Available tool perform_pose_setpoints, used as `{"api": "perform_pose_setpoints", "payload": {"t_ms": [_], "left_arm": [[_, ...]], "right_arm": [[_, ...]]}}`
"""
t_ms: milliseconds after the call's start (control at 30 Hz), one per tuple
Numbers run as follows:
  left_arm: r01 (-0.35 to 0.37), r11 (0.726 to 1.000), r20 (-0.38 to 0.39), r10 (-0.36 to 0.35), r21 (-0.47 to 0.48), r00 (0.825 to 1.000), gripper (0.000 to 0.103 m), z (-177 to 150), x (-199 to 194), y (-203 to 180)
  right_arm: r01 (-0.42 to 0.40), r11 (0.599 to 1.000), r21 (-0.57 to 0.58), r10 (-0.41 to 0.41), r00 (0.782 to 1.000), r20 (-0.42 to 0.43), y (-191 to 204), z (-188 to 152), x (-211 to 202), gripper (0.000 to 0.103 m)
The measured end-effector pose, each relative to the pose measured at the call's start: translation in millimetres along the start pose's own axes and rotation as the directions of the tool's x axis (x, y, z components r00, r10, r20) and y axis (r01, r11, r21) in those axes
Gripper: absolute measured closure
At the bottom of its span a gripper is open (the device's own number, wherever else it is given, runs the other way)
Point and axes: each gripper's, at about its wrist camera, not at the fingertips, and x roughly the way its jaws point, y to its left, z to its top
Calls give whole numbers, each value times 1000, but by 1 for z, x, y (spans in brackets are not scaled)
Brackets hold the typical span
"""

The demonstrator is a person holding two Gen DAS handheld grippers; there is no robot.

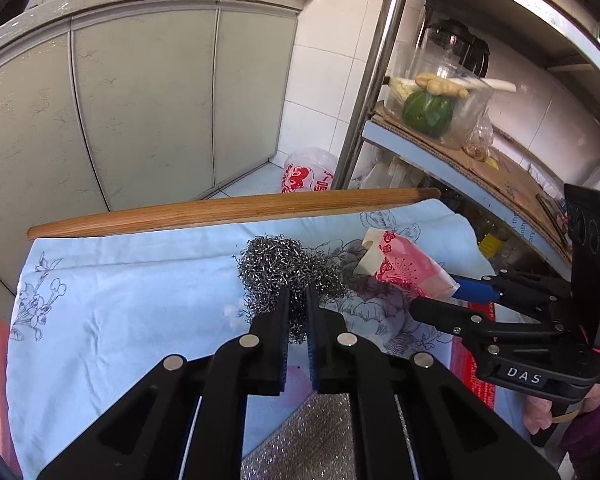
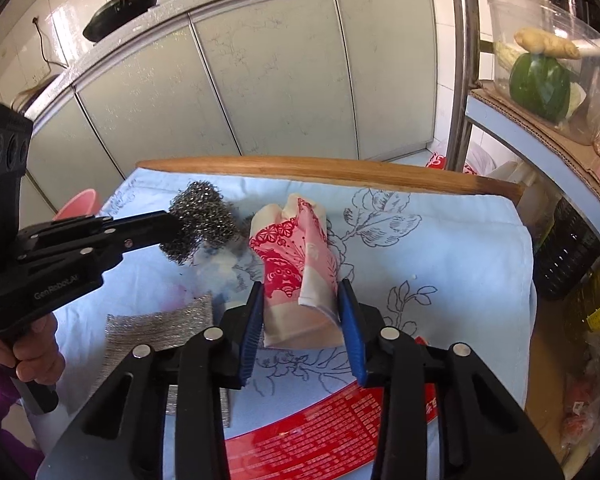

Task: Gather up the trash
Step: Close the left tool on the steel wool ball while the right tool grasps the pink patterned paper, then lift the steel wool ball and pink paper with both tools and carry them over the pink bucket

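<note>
The left gripper (image 1: 298, 300) is clamped on a steel wool scourer (image 1: 288, 268), its two black fingers pinched close together with the wiry ball bunched between and beyond their tips. Seen from the right wrist, the scourer (image 2: 202, 226) sits just left of the pink-and-red patterned paper packet (image 2: 298, 264), close to it, above the floral blue cloth (image 2: 440, 248); whether it is lifted clear of the cloth I cannot tell.

The right gripper (image 2: 300, 308) stands spread around that packet, one blue-padded finger on each side of its near end; the pads look to touch its sides or sit just beside them, so a firm grip cannot be confirmed. The packet lies on the cloth, near its middle.

A silver mesh pad (image 2: 160, 332) lies on the cloth on the near side of the scourer. A wooden table edge (image 2: 328, 170) runs along the far side of the cloth. A red printed sheet (image 2: 324, 428) lies at the cloth's near edge
</note>
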Motion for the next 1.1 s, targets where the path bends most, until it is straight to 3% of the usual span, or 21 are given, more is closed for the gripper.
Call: {"api": "perform_pose_setpoints", "payload": {"t_ms": [700, 1100], "left_arm": [[-39, 996, 177, 54, -84, 983, 96, -30, -122, 19], [-131, 979, 239, 166, -155, 957, 96, -54, -179, 45]], "right_arm": [[-120, 993, -24, 122, 986, 112, 72, -10, -55, 66], [-137, 983, -123, 153, 979, 137, 132, -9, -67, 66]]}}
